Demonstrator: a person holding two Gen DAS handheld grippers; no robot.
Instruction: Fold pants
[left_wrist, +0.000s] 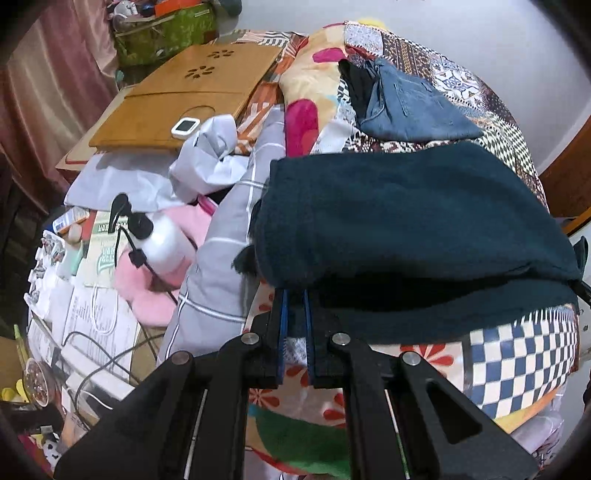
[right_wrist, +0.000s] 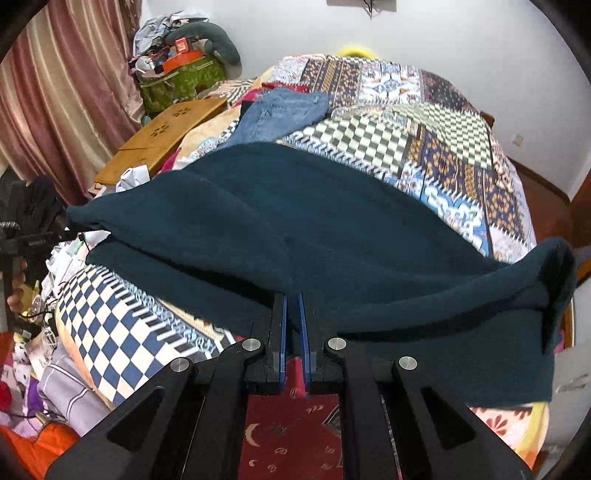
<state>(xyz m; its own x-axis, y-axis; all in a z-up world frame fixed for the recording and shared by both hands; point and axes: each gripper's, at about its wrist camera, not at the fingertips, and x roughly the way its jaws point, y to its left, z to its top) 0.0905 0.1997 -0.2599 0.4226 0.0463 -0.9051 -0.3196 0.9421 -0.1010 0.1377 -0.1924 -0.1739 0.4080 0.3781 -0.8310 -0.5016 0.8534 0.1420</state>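
Dark teal fleece pants (left_wrist: 406, 214) lie across the patchwork bedspread, an upper layer lifted over a lower one. My left gripper (left_wrist: 294, 295) is shut on the near edge of the upper layer at the pants' left end. The pants also show in the right wrist view (right_wrist: 295, 221), stretched left to right, with the right end curling up. My right gripper (right_wrist: 291, 299) is shut on the near edge of the cloth. The fingertips of both are hidden in the fabric.
Folded blue jeans (left_wrist: 410, 107) lie further back on the bedspread (right_wrist: 424, 147). A wooden lap desk (left_wrist: 192, 92), a grey striped sheet (left_wrist: 229, 258), a white pump bottle (left_wrist: 162, 240), papers and cables crowd the left side. A pink curtain (right_wrist: 62, 92) hangs far left.
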